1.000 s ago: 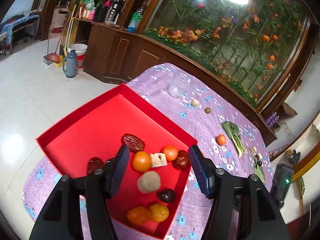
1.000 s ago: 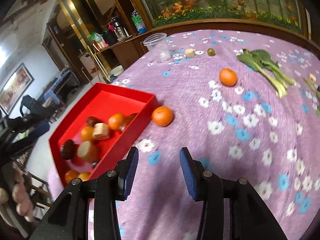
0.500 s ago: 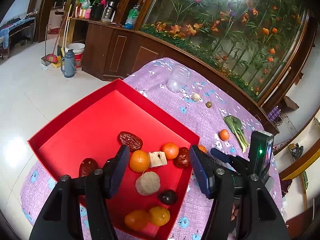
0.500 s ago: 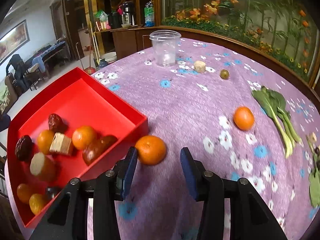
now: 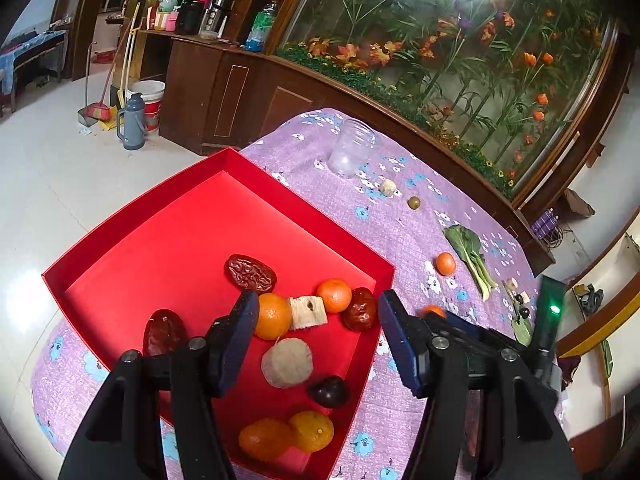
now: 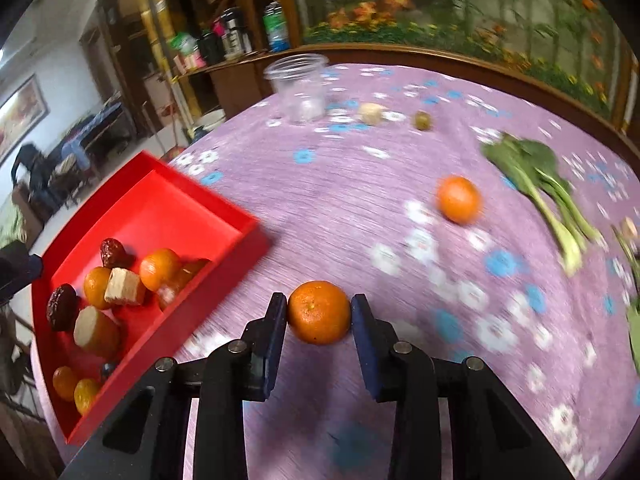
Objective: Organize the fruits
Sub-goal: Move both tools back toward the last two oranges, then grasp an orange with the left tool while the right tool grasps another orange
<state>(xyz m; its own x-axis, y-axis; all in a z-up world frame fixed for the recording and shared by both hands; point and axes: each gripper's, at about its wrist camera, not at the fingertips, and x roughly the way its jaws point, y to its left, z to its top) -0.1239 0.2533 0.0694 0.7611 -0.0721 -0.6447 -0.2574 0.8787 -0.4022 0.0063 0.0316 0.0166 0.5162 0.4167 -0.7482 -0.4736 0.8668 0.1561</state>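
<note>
The red tray (image 5: 132, 216) holds several small oranges, red dates, pale root pieces and a dark fruit. My left gripper (image 5: 318, 306) hovers open over the tray's near part with nothing between its fingers. Beside the tray's right wall (image 6: 192, 300), an orange (image 6: 319, 312) sits on the purple flowered cloth between the fingers of my right gripper (image 6: 319, 314). Its jaws are closing and both pads touch the orange's sides. In the left wrist view that orange (image 5: 434, 311) peeks out behind the right gripper's fingers.
A second orange (image 6: 459, 200) lies farther out next to a leafy green (image 6: 540, 176). A clear plastic cup (image 6: 300, 88), a pale chunk (image 6: 370, 113) and a small green fruit (image 6: 423, 120) sit at the table's far side. A wooden cabinet edges the table.
My right gripper has moved forward and down to the orange by the tray, and its jaws have narrowed onto it. The left gripper has stayed over the tray.
</note>
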